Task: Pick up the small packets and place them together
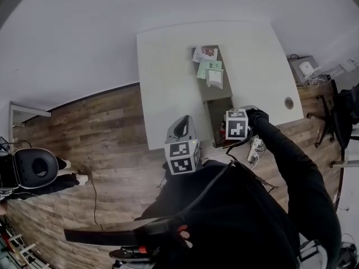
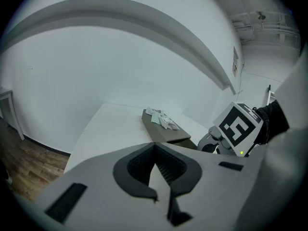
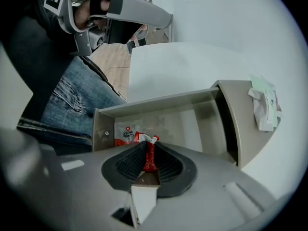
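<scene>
A grey-brown organiser box (image 1: 217, 92) stands on the white table (image 1: 168, 72), its drawer (image 3: 192, 124) pulled out toward me. My right gripper (image 3: 147, 149) reaches into the drawer, shut on a red packet (image 3: 149, 155) held upright between the pads. A red-and-white printed packet (image 3: 126, 134) lies just behind it at the drawer's left end; whether they are one piece I cannot tell. Several small packets (image 1: 208, 66) lie together on the box's top, the same packets (image 2: 161, 118) (image 3: 263, 105) showing in both gripper views. My left gripper (image 2: 154, 150) hovers at the table's near edge, shut and empty.
A black chair (image 1: 33, 167) stands on the wooden floor at the left. Cables and a power strip (image 1: 255, 147) lie on the floor to the right of the table. A cable hole (image 1: 289, 102) sits in the table's right corner. My jeans (image 3: 77, 100) are close beside the drawer.
</scene>
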Motion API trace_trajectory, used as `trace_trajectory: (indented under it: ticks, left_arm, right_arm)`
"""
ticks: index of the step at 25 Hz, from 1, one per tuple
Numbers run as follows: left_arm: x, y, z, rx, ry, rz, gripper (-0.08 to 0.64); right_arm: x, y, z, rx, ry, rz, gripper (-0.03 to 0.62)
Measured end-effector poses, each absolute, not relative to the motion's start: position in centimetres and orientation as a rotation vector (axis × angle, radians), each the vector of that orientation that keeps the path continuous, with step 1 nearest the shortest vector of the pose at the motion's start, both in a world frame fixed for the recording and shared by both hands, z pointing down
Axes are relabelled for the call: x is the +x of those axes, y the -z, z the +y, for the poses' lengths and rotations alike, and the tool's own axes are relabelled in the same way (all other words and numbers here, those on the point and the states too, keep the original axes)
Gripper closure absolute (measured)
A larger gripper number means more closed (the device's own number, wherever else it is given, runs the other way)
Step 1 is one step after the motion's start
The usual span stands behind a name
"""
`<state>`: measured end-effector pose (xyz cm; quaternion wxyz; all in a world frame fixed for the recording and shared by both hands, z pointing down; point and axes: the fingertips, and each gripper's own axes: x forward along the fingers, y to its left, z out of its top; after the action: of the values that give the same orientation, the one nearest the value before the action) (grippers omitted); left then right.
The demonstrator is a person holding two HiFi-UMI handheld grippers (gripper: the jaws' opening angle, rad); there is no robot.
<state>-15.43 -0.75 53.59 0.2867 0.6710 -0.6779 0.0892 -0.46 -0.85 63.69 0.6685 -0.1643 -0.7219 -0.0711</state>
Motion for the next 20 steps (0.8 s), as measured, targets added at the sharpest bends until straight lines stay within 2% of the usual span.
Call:
trace_trajectory:
  ticks: [20]
  left_arm:
    - [-16.0,-53.1,-0.3,1.808,-0.249,-1.823,0.561]
  right_arm:
    - [-0.9,-58.6,-3.1,-0.224,0.035,-1.800,0.561]
